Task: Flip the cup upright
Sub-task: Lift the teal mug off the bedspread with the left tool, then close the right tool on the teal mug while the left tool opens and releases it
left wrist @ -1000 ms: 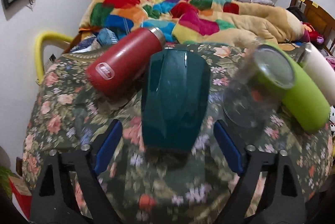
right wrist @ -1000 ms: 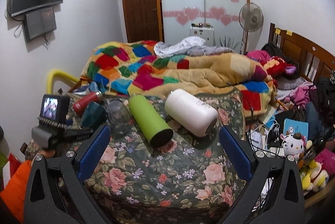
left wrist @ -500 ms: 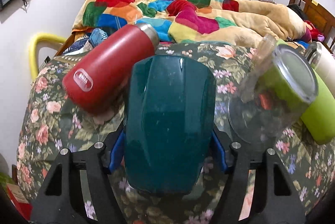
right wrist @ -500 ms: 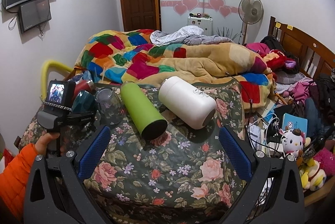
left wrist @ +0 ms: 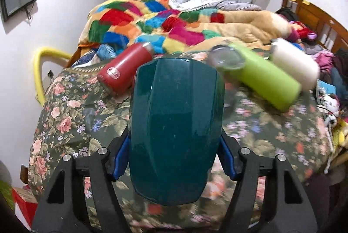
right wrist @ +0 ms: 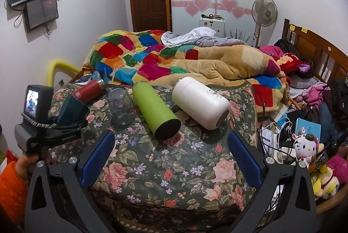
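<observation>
Left wrist view: our left tongs (left wrist: 174, 160) are closed on the cup (left wrist: 175, 130), one blue pad (left wrist: 121, 159) pressed to each flank. The cup is dark teal and fills the centre of the view, its broader end toward us. It appears raised off the floral cloth (left wrist: 65, 119), though contact underneath is hidden. Behind it lie a red flask (left wrist: 127, 71), a glass (left wrist: 227, 57), a green bottle (left wrist: 269, 80) and a white bottle (left wrist: 293, 63), all on their sides; the right half of this view is blurred.

Right wrist view: our right tongs (right wrist: 171, 154) stand wide open and hold nothing, above the cloth (right wrist: 174, 167). At far left we see the left tongs (right wrist: 71, 122) gripping the cup (right wrist: 72, 110), which is tilted and sits near the cloth's left edge, just in front of the red flask (right wrist: 88, 91). The glass (right wrist: 120, 106) lies beside the cup, then the green bottle (right wrist: 155, 111) and the white bottle (right wrist: 199, 102). A quilt (right wrist: 174, 58) is heaped on the bed behind.
</observation>
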Available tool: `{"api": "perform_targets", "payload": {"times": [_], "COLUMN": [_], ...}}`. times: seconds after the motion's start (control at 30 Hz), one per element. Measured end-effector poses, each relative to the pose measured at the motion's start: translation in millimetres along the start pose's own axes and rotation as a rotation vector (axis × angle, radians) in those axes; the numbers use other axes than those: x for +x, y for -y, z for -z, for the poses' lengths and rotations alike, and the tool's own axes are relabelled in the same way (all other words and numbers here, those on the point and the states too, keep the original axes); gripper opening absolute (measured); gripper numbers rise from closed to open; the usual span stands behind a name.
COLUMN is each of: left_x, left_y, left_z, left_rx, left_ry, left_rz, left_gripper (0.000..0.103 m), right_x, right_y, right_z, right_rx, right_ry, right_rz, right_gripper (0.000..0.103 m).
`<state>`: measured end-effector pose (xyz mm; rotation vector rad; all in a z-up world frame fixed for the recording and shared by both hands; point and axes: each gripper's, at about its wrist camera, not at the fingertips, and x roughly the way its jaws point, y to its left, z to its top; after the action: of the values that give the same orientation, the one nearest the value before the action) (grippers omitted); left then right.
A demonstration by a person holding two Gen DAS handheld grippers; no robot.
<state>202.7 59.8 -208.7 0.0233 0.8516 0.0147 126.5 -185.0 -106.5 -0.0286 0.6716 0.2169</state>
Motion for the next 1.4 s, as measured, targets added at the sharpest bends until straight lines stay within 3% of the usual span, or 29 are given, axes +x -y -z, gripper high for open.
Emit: {"api": "perform_targets", "payload": {"times": [0.3, 0.57, 0.9, 1.4], "left_x": [-27, -1, 46, 59], "left_y": [68, 118, 143, 159], "left_z": [2, 14, 28, 32], "left_rx": [0.064, 0.102, 0.130, 0.177], "left_ry": [0.053, -0.003, -0.088, -0.069], "left_rz": [0.109, 0.164, 0.157, 0.110], "left_gripper": [0.069, 0.069, 0.069, 0.069], "right_x": [-13, -12, 2, 13], "right_y": [1, 11, 18, 18], "right_z": [2, 8, 17, 21], "right_rx": [0.000, 0.017, 0.028, 0.034], "right_ry": [0.024, 0.012, -0.033, -0.076], "right_rz": [0.000, 0.002, 0.000, -0.005], "right_gripper": [0.103, 0.103, 0.103, 0.103]}}
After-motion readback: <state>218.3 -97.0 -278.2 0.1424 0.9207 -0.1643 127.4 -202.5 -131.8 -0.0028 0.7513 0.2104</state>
